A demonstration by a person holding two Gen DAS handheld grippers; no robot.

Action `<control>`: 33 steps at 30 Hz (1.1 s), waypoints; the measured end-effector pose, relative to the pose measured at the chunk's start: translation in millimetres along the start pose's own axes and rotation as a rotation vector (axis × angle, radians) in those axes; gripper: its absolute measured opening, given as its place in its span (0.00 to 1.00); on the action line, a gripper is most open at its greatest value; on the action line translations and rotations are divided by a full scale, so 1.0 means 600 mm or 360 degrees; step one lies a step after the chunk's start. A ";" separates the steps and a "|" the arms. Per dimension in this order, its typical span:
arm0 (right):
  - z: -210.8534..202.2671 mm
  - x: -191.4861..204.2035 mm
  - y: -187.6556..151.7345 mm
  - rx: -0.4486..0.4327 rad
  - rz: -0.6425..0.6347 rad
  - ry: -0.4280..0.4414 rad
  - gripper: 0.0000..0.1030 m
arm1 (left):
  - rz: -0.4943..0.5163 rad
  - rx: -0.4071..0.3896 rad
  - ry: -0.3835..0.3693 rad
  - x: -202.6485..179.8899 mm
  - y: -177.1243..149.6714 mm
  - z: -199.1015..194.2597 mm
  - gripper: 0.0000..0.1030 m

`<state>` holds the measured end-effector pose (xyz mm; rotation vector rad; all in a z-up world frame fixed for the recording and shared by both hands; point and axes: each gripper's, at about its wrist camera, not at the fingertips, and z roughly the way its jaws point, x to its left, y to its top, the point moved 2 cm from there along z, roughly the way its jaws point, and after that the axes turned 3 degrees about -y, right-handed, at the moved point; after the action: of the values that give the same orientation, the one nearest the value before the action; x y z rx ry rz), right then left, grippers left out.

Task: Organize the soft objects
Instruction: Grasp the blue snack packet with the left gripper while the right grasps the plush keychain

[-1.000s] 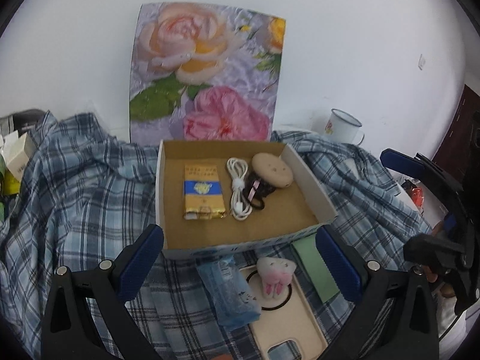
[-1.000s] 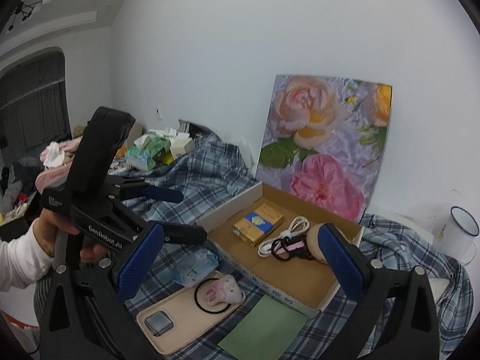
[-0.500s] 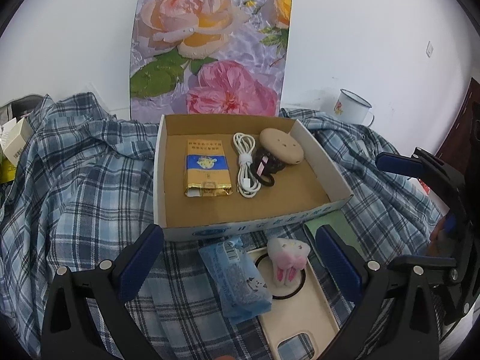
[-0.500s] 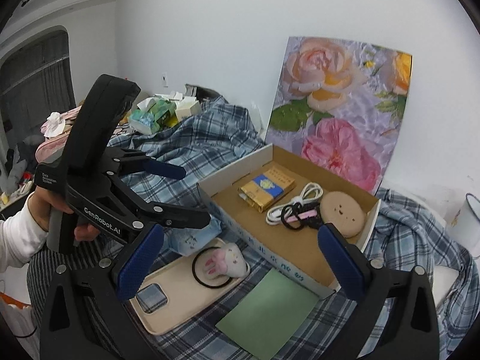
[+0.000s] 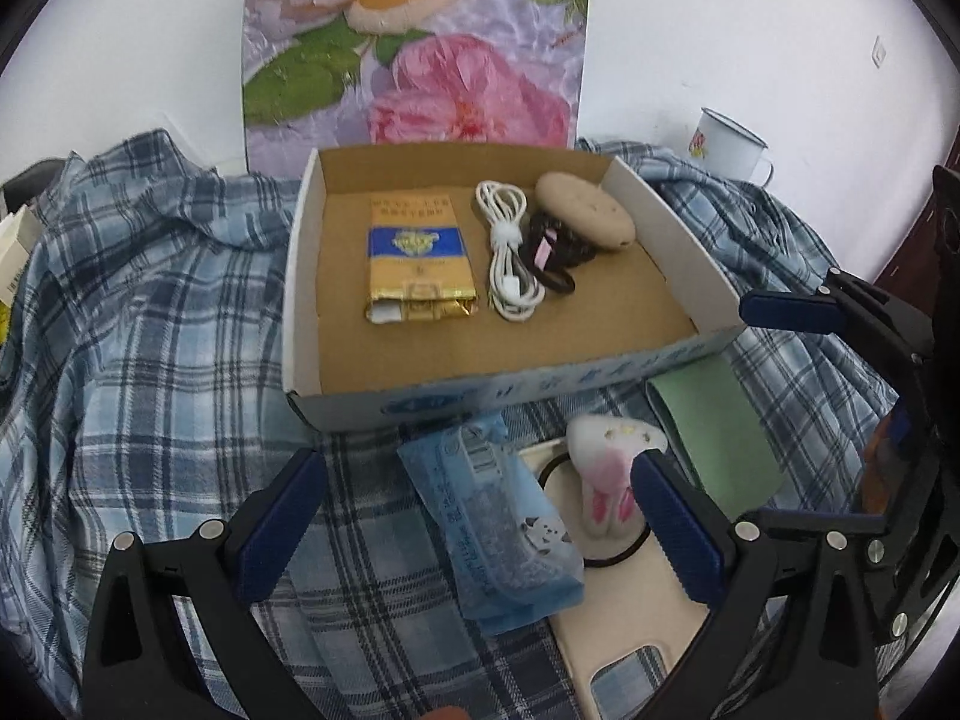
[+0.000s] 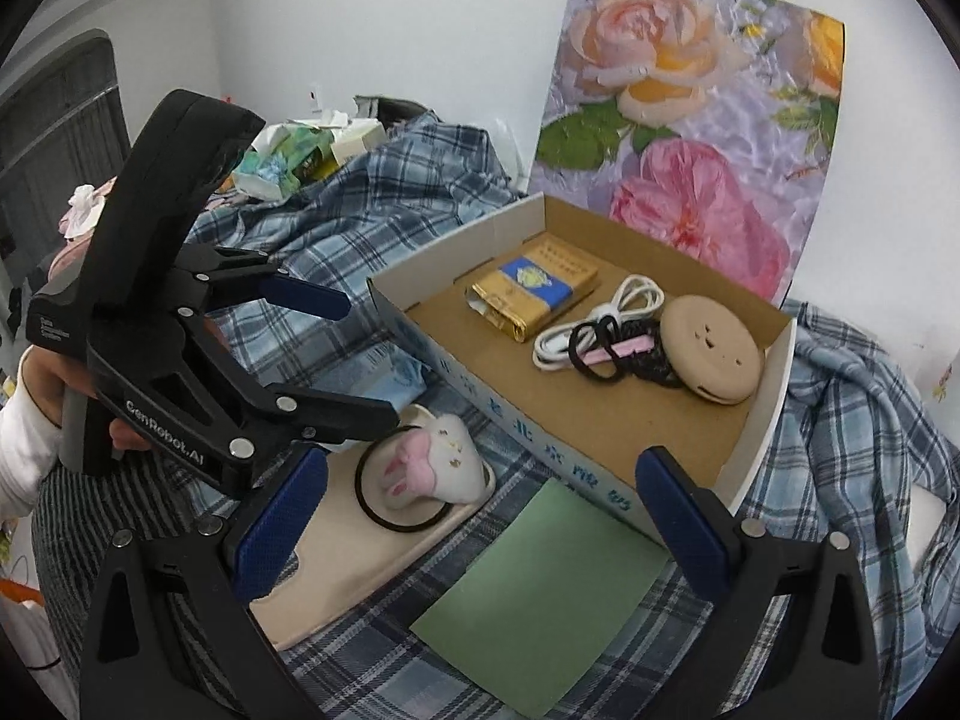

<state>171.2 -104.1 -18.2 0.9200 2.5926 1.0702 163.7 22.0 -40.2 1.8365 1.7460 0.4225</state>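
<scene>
Since the frame 1 s ago, the left claw [image 5: 477, 519] has advanced and lowered toward the items in front of the cardboard box [image 5: 600, 381]; the box and the tissue pack now fill more of its view. The right claw [image 6: 474, 519] has likewise closed in on the same area.

Findings:
1. Left claw: jaws spread wide, holding nothing, above the blue tissue pack [image 5: 501, 516], which lies on the plaid cloth [image 5: 132, 324] just in front of the box.
2. Right claw: jaws spread wide, holding nothing, poised over the green sheet [image 6: 540, 594] and the near box wall.
3. Plush rabbit hair tie [image 5: 606, 480]: rests on the beige phone case [image 5: 630, 612], its black elastic loop lying on the case. It sits just right of the tissue pack, and the left claw's right finger overlaps it in the left wrist view.
4. Box contents: gold-and-blue cigarette pack [image 5: 417, 255], coiled white cable [image 5: 510, 252], black hair ties [image 5: 555, 252], round tan pad [image 5: 585, 213].
5. A floral panel [image 5: 420, 42] leans on the wall behind the box. An enamel mug [image 5: 729, 141] stands to the far right.
</scene>
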 end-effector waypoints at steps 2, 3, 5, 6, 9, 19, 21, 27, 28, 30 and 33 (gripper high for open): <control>0.005 0.001 -0.003 0.0020 -0.0002 0.0003 0.99 | -0.0001 0.0027 -0.0015 0.001 -0.002 0.007 0.99; 0.008 0.001 -0.005 0.0030 -0.0007 0.0004 0.99 | -0.0003 0.0040 -0.0020 0.002 -0.004 0.010 0.99; 0.012 0.005 -0.007 0.0037 -0.0025 0.0011 0.99 | -0.0015 0.0056 -0.0023 0.005 -0.006 0.015 0.99; 0.015 0.007 -0.008 0.0048 -0.0036 0.0010 0.96 | -0.0022 0.0060 -0.0025 0.007 -0.006 0.016 0.99; 0.020 0.013 -0.010 0.0069 -0.0060 0.0029 0.88 | -0.0051 0.0061 -0.0049 0.013 -0.007 0.019 0.91; 0.052 0.036 -0.007 0.0106 -0.0119 0.0037 0.77 | -0.0053 0.0077 -0.0081 0.008 -0.011 0.027 0.80; 0.057 0.035 -0.006 0.0117 -0.0123 0.0022 0.74 | -0.0061 0.0077 -0.0096 0.010 -0.011 0.028 0.77; 0.071 0.037 -0.011 0.0148 -0.0149 0.0032 0.54 | -0.0108 0.0084 -0.0104 0.017 -0.009 0.031 0.65; 0.073 0.040 -0.011 0.0155 -0.0165 0.0039 0.50 | -0.0112 0.0087 -0.0106 0.017 -0.009 0.033 0.60; 0.075 0.046 -0.012 0.0164 -0.0198 0.0038 0.41 | -0.0119 0.0097 -0.0115 0.018 -0.010 0.036 0.57; 0.073 0.047 -0.012 0.0155 -0.0212 0.0036 0.37 | -0.0115 0.0098 -0.0102 0.017 -0.012 0.037 0.49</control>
<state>162.8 -65.8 -53.1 0.7469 2.7020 0.9330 172.0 28.0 -63.4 1.8030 1.7936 0.2813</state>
